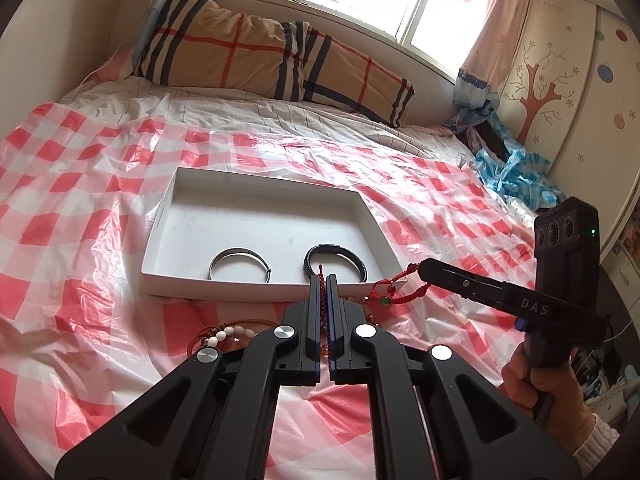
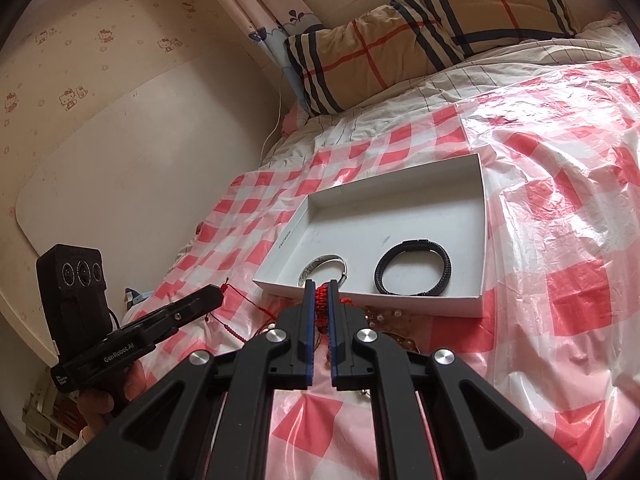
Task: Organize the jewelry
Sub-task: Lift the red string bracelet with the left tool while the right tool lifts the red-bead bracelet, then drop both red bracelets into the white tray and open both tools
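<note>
Red cord [image 1: 390, 285] runs taut between both grippers, its long axis crosswise, parallel to the near wall of the box [image 1: 160, 216]. From the left wrist, the left gripper [image 1: 323, 280] is clamped narrow on one end; the box lies just ahead, holding a bangle [image 1: 239, 266] and a band [image 1: 335, 263].

From the right wrist, the right gripper [image 2: 320, 285] pinches a red knot; the box wall [image 2: 486, 240] sits just beyond. Both hands look equally near; lifting forward together should clear the wall.
</note>
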A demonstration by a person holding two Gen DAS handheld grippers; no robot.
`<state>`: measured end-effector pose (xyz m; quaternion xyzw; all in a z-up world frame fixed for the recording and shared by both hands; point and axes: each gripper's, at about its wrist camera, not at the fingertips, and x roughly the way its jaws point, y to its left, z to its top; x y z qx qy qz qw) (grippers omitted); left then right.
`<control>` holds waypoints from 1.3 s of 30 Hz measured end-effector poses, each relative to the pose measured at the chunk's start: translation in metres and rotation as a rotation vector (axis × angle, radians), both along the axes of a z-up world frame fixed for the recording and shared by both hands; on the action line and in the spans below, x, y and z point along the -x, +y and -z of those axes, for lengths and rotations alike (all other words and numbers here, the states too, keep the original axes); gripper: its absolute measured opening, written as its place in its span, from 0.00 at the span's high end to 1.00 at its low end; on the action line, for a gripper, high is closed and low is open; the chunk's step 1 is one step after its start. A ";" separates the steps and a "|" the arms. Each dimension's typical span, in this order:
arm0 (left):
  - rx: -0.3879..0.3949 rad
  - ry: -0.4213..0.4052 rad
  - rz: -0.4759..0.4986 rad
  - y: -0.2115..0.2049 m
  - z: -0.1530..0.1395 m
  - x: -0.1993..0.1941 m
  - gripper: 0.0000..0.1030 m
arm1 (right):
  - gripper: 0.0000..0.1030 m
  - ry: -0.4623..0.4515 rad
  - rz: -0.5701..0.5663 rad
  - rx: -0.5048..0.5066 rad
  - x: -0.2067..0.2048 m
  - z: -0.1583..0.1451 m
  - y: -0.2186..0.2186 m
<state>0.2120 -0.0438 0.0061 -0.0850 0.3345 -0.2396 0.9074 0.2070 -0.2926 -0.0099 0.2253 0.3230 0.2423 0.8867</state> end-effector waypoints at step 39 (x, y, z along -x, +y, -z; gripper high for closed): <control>-0.144 0.247 -0.209 0.047 0.049 -0.059 0.61 | 0.51 0.262 0.005 0.408 -0.018 0.048 0.021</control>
